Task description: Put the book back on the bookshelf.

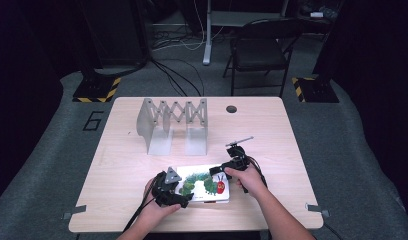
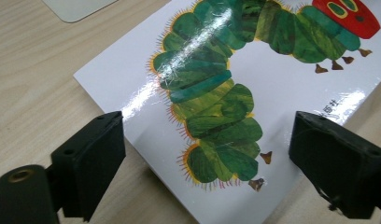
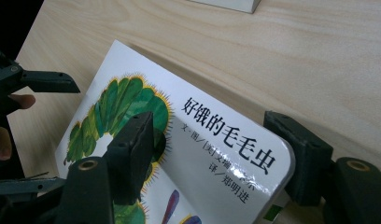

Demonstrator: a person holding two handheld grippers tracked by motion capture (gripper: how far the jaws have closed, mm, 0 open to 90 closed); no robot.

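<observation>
From the high view I see the picture book (image 1: pixel 204 184) lying flat on the wooden counter (image 1: pixel 122 165), low in the frame just right of centre, its white cover showing a green caterpillar with a red head. My left tongs (image 1: pixel 178 196) sit at the book's lower left corner, and my right tongs (image 1: pixel 217 171) are at its upper right edge. Above the book, toward the frame's centre, stands a grey accordion-style rack (image 1: pixel 173 124). A black folding chair (image 1: pixel 259 50) is on the floor at the top.

In the left gripper view the left tongs (image 2: pixel 205 158) are spread wide, one jaw at each lower corner of the frame, with the book's (image 2: pixel 282 88) near edge between them; I cannot tell if they touch it.

In the right gripper view the right tongs (image 3: pixel 216 151) are spread around the book's (image 3: pixel 226 154) rounded corner, which lifts off the counter (image 3: pixel 319 60). The left tongs (image 3: pixel 34 79) show at the left edge.
</observation>
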